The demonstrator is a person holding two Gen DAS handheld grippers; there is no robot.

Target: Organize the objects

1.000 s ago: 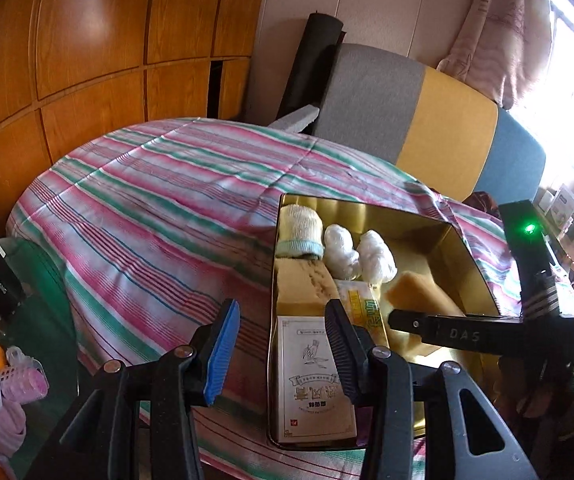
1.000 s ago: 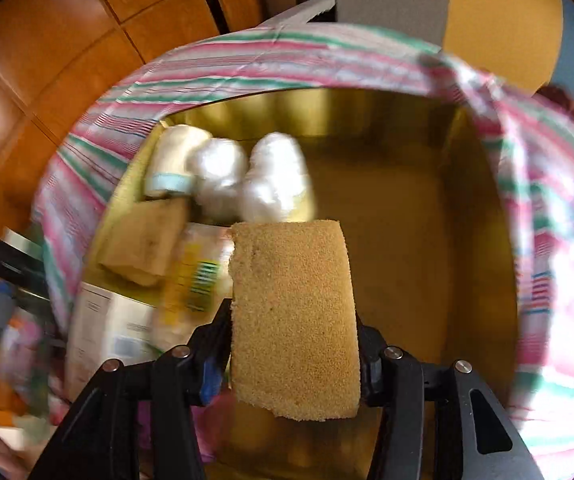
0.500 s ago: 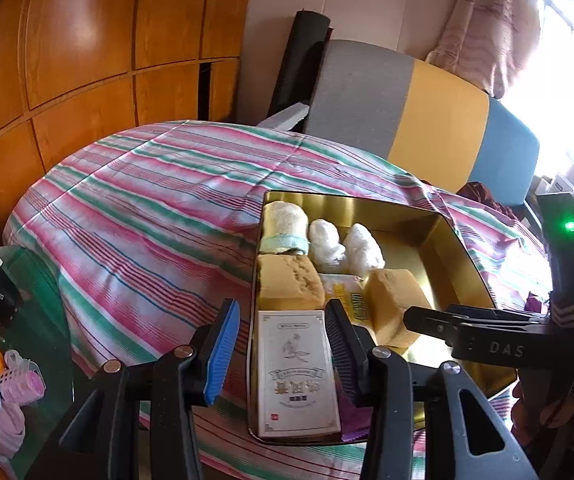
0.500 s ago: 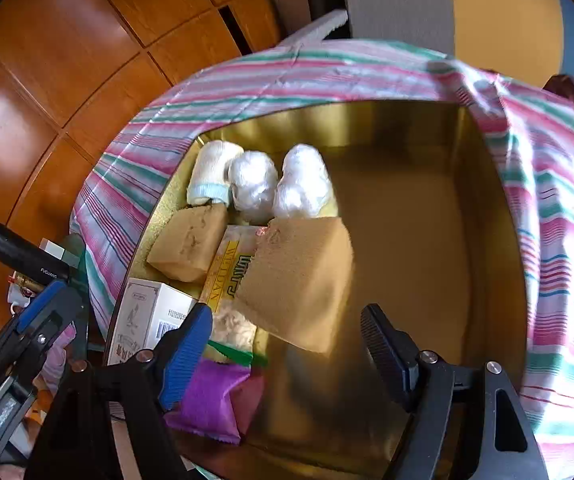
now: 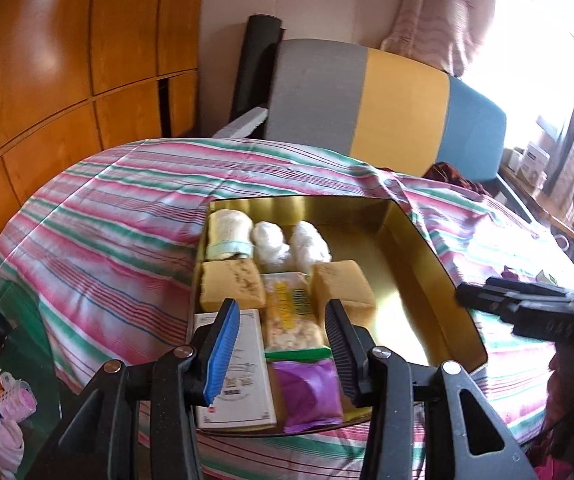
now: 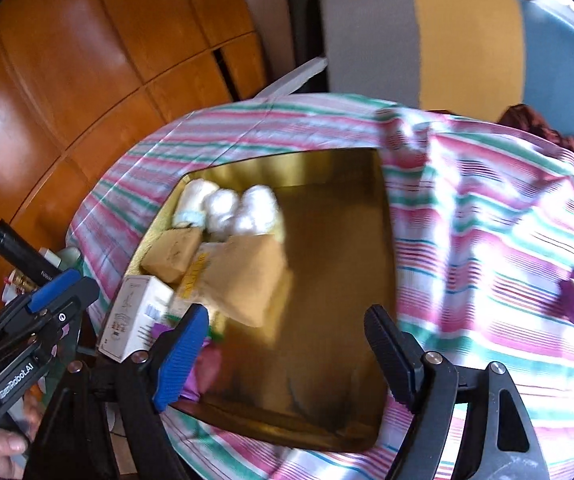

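The shiny gold metal tray (image 5: pixel 427 256) on the stripy bed already holds the yellow-brown sponge block (image 5: pixel 341 286) among other packed things, both grippers (image 5: pixel 281 342) (image 6: pixel 287 350) hang wide apart and hold nothing, and half stays bare.

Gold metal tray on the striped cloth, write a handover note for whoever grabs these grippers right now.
Left gripper: open, empty, hovering over the near end of the gold metal tray.
Right gripper: open, empty, above the tray's bare right half.
In the tray: tan rectangular sponge, just released; second tan sponge; yellow snack packet; white printed box; purple pouch; rolled towel; two white wrapped bundles.
Left: a small purple scrap lies on the striped cloth.
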